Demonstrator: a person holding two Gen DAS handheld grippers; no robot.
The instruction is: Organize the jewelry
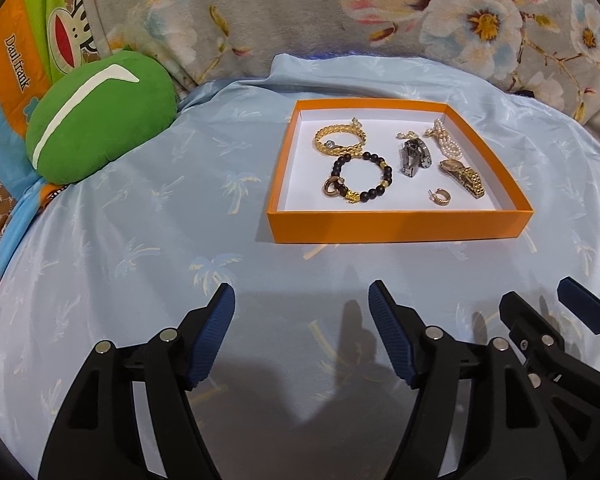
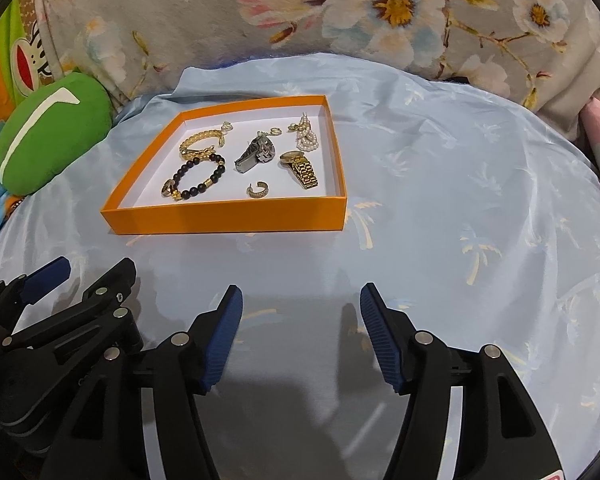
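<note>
An orange tray [image 1: 396, 226] [image 2: 228, 220] with a white floor lies on the light blue sheet. In it are a gold bangle [image 1: 338, 140] [image 2: 198, 141], a black bead bracelet [image 1: 358, 178] [image 2: 194, 178], a grey metal watch [image 1: 414, 156] [image 2: 254, 152], a gold watch [image 1: 462, 176] [image 2: 302, 168], a pearl piece [image 1: 446, 142] [image 2: 306, 136] and a small gold hoop earring [image 1: 438, 196] [image 2: 258, 191]. My left gripper [image 1: 302, 300] [image 2: 82, 270] is open and empty, well short of the tray. My right gripper [image 2: 300, 300] [image 1: 540, 296] is open and empty beside it.
A green plush cushion [image 1: 100, 116] [image 2: 48, 132] lies left of the tray. A floral grey blanket [image 1: 300, 16] [image 2: 340, 20] runs along the back. An orange and green printed cloth [image 1: 16, 60] is at the far left. The blue sheet [image 1: 140, 220] spreads around the tray.
</note>
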